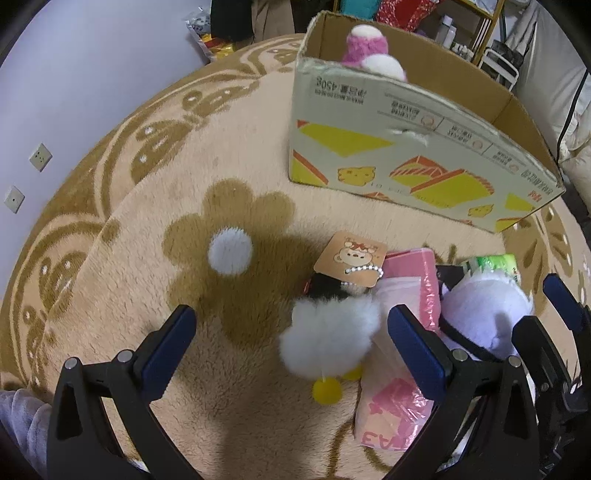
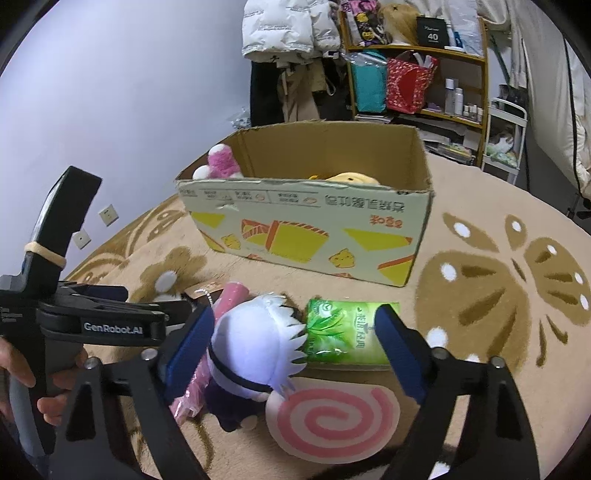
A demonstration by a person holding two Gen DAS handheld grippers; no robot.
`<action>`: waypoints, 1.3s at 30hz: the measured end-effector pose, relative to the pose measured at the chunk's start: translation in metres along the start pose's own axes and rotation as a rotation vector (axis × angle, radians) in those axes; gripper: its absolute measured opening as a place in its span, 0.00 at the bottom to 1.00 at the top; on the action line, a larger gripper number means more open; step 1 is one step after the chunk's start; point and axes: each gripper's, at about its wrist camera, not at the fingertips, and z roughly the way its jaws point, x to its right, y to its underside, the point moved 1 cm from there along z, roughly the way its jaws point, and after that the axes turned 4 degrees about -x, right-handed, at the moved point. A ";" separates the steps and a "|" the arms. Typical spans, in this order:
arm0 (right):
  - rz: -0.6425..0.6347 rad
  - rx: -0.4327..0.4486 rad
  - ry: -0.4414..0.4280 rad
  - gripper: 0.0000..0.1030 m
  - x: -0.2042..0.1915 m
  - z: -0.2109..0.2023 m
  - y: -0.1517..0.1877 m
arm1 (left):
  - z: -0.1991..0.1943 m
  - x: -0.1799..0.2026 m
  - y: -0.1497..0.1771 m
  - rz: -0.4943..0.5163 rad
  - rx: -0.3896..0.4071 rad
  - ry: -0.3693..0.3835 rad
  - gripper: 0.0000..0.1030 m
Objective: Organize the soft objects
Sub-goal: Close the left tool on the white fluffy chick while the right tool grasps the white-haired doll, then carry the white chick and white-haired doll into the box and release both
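While left tool [image 1: 291, 343] gapes | straddles white plush [image 1: 328, 343]

Tan floral rug [image 2: 480, 229] is covering the floor. Wooden shelf [image 2: 417, 74] is standing far right, holding bottles [image 2: 456, 96]; white jacket [image 2: 288, 26] is hanging beside it, far centre.

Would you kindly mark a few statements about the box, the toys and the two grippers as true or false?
1. The cardboard box holds a pink plush toy. True.
2. The right gripper is clamped on the green tissue pack. False: its jaws stand open around the white-haired plush doll and the pack.
3. The left gripper is open above the white fluffy toy. True.
4. The pink spiral cushion lies inside the box. False: it lies on the rug.
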 end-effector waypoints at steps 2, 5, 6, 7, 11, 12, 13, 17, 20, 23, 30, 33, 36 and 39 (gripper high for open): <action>-0.011 -0.011 -0.010 0.77 -0.002 0.002 0.001 | 0.002 0.001 0.001 0.006 -0.010 -0.007 0.99; -0.027 -0.031 -0.032 0.65 -0.008 0.006 0.002 | 0.006 0.002 0.002 0.012 -0.023 -0.013 0.99; -0.032 -0.035 -0.037 0.62 -0.009 0.007 0.002 | 0.007 0.002 0.002 0.014 -0.027 -0.018 0.99; -0.035 -0.037 -0.042 0.61 -0.010 0.008 0.002 | 0.008 0.002 0.002 0.015 -0.031 -0.022 0.99; -0.019 -0.053 -0.059 0.59 -0.009 0.013 0.003 | 0.013 0.001 0.001 0.016 -0.037 -0.027 0.99; -0.012 -0.057 -0.066 0.59 -0.009 0.015 0.003 | 0.013 0.000 0.001 0.016 -0.036 -0.028 0.99; -0.003 -0.060 -0.075 0.59 -0.008 0.016 0.003 | 0.013 0.001 0.000 0.019 -0.033 -0.034 0.99; 0.038 -0.084 -0.110 0.59 -0.004 0.023 0.002 | 0.017 0.003 0.000 0.044 -0.029 -0.054 0.98; 0.050 -0.096 -0.124 0.59 -0.004 0.027 0.003 | 0.019 0.006 0.000 0.067 -0.027 -0.068 0.96; 0.040 -0.104 -0.129 0.52 -0.007 0.028 0.004 | 0.019 0.011 0.002 0.090 -0.026 -0.081 0.88; 0.028 -0.089 -0.107 0.45 -0.011 0.025 0.004 | 0.024 0.012 0.003 0.112 -0.037 -0.082 0.51; 0.020 -0.062 -0.081 0.44 -0.011 0.019 0.002 | 0.025 0.012 0.005 0.120 -0.038 -0.075 0.36; 0.026 -0.020 -0.052 0.44 -0.007 0.010 -0.001 | 0.020 0.013 0.006 0.123 -0.020 -0.061 0.32; 0.051 0.041 -0.018 0.44 -0.001 -0.002 -0.006 | 0.016 0.013 0.006 0.123 -0.012 -0.049 0.30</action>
